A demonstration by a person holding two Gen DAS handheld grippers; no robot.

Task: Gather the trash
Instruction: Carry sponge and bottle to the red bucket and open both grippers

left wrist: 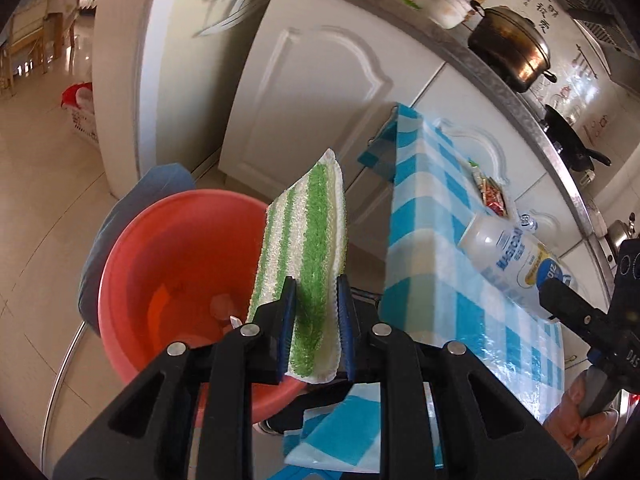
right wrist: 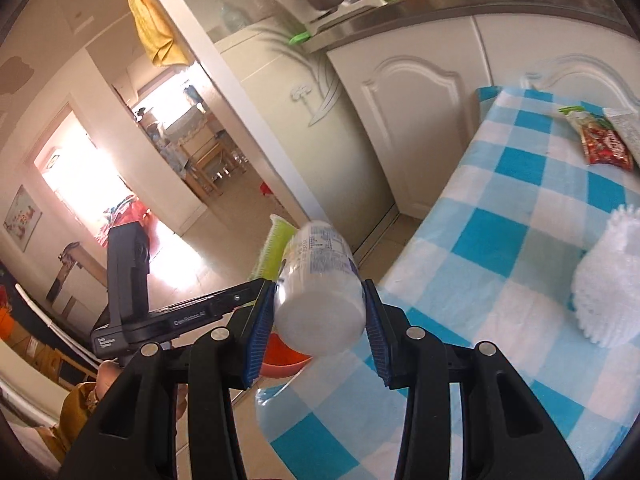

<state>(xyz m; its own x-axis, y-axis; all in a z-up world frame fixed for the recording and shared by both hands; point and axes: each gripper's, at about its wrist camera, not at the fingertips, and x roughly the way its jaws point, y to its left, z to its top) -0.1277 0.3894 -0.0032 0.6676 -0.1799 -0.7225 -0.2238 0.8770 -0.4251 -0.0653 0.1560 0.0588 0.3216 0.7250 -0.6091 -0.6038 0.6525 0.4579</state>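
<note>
**Operator:** Kitchen cabinets point(left wrist: 320, 92) with white doors form the background, correct?

**Technician:** Correct. You stand before a small table covered by a blue-and-white checked cloth point(left wrist: 436, 248). Use that table as your reference for every position below.

**Operator:** State of the left gripper?

**Technician:** Your left gripper point(left wrist: 316, 320) is closed on a green-and-white striped scouring cloth point(left wrist: 304, 248). Both blue pads press its lower part, and its free end stands up past the fingertips. You hold it off the table's left edge, above a red plastic basin point(left wrist: 172, 272) that sits on the floor beside the table.

**Operator:** And the right gripper?

**Technician:** Your right gripper point(right wrist: 320, 320) clamps a white plastic bottle point(right wrist: 320, 292) across its body, partly open to the bottle's width. The bottle's base faces the camera. You hold it over the table's left edge, just beside the left gripper.

**Operator:** What lies on the table?

**Technician:** A red snack wrapper point(right wrist: 604, 148) rests at the table's far end, near the cabinets. A white foam net sleeve point(right wrist: 608, 276) lies at the table's right side.
</note>
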